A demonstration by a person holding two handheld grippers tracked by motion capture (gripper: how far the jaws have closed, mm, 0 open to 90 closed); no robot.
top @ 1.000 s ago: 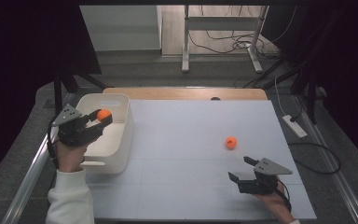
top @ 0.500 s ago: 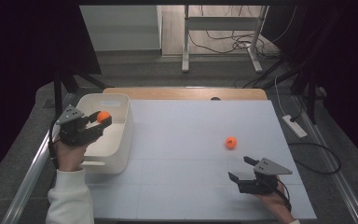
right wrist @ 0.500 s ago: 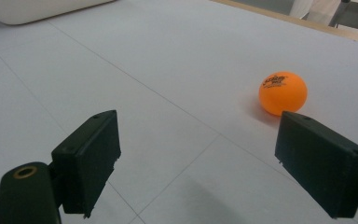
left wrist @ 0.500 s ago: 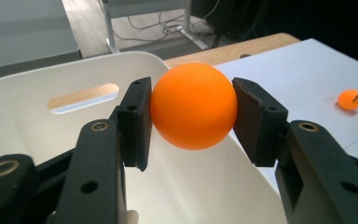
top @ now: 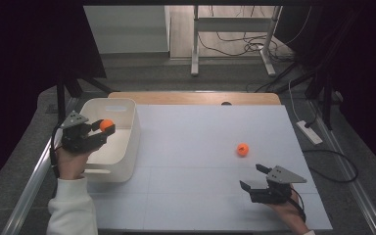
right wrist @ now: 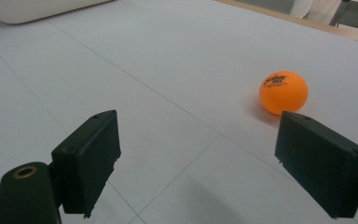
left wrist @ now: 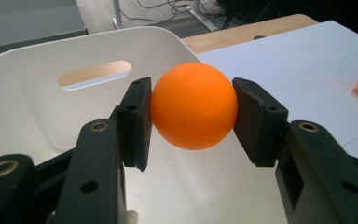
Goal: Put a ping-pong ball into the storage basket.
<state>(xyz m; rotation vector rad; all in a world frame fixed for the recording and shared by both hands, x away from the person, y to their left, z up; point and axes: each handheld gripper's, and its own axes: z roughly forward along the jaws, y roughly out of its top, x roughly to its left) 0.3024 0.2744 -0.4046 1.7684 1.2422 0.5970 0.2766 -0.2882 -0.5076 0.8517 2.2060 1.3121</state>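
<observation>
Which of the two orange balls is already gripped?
The orange ball over the white plastic bin, clamped by the left gripper; the other ball lies free on the table.

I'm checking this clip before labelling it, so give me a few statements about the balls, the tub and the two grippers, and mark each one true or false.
1. The left gripper is shut on an orange ball. True.
2. That held ball is above the white tub. True.
3. The right gripper also holds a ball. False: its jaws stand open with nothing between them.
4. The second orange ball lies inside the tub. False: it rests on the white table, ahead of the right gripper.
5. The tub sits on the table's left side. True.
</observation>
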